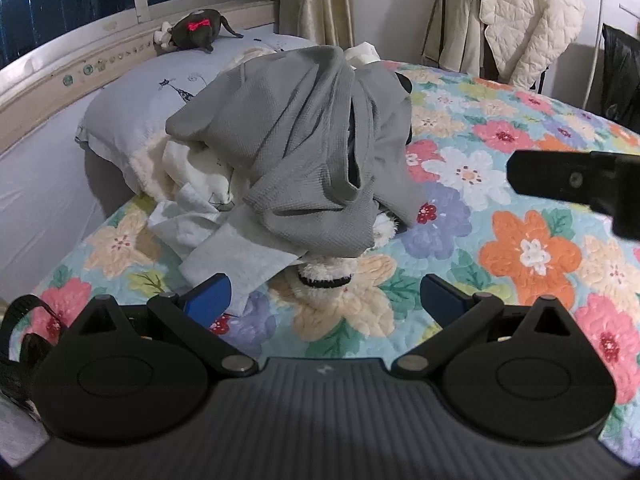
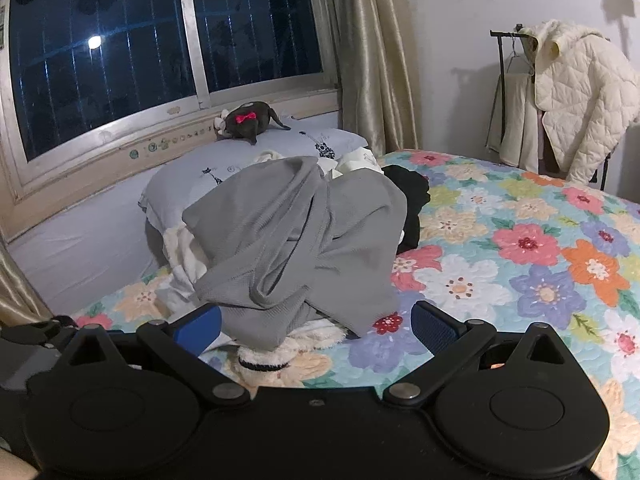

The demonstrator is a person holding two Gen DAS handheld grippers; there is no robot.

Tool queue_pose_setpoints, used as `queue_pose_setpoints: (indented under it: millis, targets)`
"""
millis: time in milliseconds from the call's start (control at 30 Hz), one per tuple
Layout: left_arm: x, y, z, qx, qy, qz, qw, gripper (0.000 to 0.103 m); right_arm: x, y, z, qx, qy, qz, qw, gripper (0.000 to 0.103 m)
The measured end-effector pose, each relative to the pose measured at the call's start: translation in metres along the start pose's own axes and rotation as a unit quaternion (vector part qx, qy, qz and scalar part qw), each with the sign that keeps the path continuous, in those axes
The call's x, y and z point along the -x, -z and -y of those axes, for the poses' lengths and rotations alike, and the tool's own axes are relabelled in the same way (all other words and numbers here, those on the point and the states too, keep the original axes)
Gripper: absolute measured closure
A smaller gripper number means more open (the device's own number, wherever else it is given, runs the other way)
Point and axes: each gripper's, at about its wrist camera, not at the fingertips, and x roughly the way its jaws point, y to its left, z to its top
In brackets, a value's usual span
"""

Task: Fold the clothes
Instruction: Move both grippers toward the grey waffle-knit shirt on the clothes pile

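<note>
A crumpled grey waffle-knit garment [image 1: 304,148] lies on top of a pile of clothes on the flowered quilt [image 1: 520,248]; it also shows in the right wrist view [image 2: 296,236]. Under it lie white and cream garments [image 1: 200,204] and a fluffy cream piece with a black cuff [image 1: 326,276]. A black garment [image 2: 412,196] lies behind the pile. My left gripper [image 1: 326,300] is open and empty, just in front of the pile. My right gripper [image 2: 316,330] is open and empty, with the grey garment's near edge between its fingers. The right gripper's body [image 1: 576,182] shows at the right of the left wrist view.
A grey-blue pillow [image 2: 224,176] with a dark plush toy [image 2: 250,122] lies under the window. A cream quilted jacket [image 2: 576,100] hangs on a rack by the wall. Curtains [image 2: 372,52] hang beside the window. A dark chair [image 1: 620,72] stands at far right.
</note>
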Motion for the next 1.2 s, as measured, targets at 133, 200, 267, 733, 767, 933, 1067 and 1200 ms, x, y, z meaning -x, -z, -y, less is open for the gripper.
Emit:
queue_pose_setpoints:
  millis: [133, 200, 267, 733, 767, 933, 1067, 1200]
  targets:
    - [-0.005, -0.001, -0.007, -0.008, 0.002, 0.003, 1.0, 0.001, -0.004, 0.0, -0.005, -0.012, -0.006, 0.005, 1.0, 0.001]
    - [-0.008, -0.001, -0.008, -0.02, -0.004, 0.005, 0.9998, 0.001, -0.005, 0.001, -0.006, -0.016, -0.01, 0.007, 1.0, 0.001]
    - [-0.004, 0.003, -0.001, -0.033, -0.013, 0.016, 0.9992, 0.001, -0.004, 0.004, -0.004, -0.016, -0.016, 0.009, 1.0, 0.001]
    - [-0.019, -0.008, -0.003, -0.079, -0.029, 0.083, 0.993, 0.002, -0.018, 0.004, -0.002, -0.005, -0.023, 0.011, 1.0, 0.001]
    - [-0.021, -0.009, -0.005, -0.08, -0.03, 0.089, 0.9924, 0.002, -0.02, 0.003, -0.001, -0.005, -0.023, 0.011, 1.0, 0.001]
    - [-0.045, -0.011, -0.005, -0.123, -0.056, 0.124, 0.9831, 0.0, -0.026, 0.002, 0.005, -0.022, -0.026, 0.008, 0.999, 0.001]
    - [-0.078, -0.003, 0.002, -0.163, -0.065, 0.129, 0.9761, 0.0, -0.029, 0.015, 0.012, -0.043, -0.023, -0.001, 0.999, 0.001]
    - [-0.1, 0.001, 0.007, -0.17, -0.078, 0.148, 0.9711, 0.0, -0.034, 0.039, 0.018, -0.055, -0.023, -0.013, 0.998, 0.001]
